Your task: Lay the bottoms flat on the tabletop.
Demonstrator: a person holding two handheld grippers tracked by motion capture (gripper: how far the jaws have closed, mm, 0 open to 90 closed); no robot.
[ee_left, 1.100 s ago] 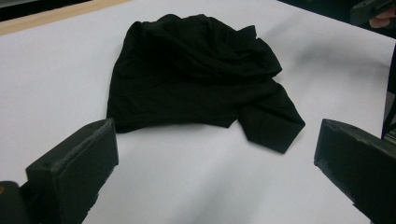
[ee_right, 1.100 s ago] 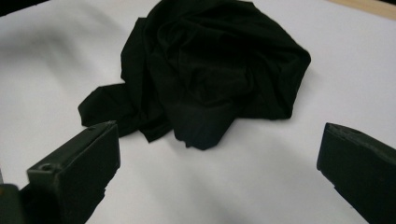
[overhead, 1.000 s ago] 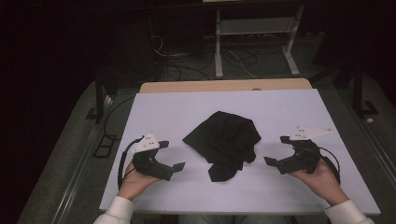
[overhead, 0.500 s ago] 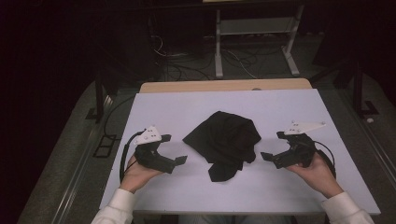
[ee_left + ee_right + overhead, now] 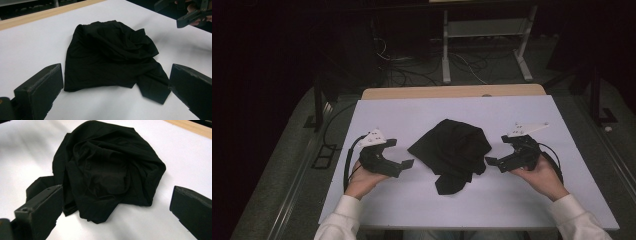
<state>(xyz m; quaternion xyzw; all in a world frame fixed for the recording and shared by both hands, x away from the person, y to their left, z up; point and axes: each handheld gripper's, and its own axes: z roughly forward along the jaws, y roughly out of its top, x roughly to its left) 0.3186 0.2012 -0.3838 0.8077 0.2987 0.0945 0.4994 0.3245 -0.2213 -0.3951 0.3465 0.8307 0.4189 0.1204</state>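
two grippers, left gripper [image 5: 404, 163] and right gripper [image 5: 490, 161], jaws wide, flanking crumpled black garment [image 5: 453, 150] on white table [image 5: 412, 115], apparently poised to grab opposite edges.

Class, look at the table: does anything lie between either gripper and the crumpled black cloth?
Nothing visible does. Bare white table separates the left gripper and the right gripper from the black cloth; both have their jaws open toward it.

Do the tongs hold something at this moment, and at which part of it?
Nothing is held. Both the left tongs and the right tongs are open, apart from the crumpled black cloth lying between them on the table.
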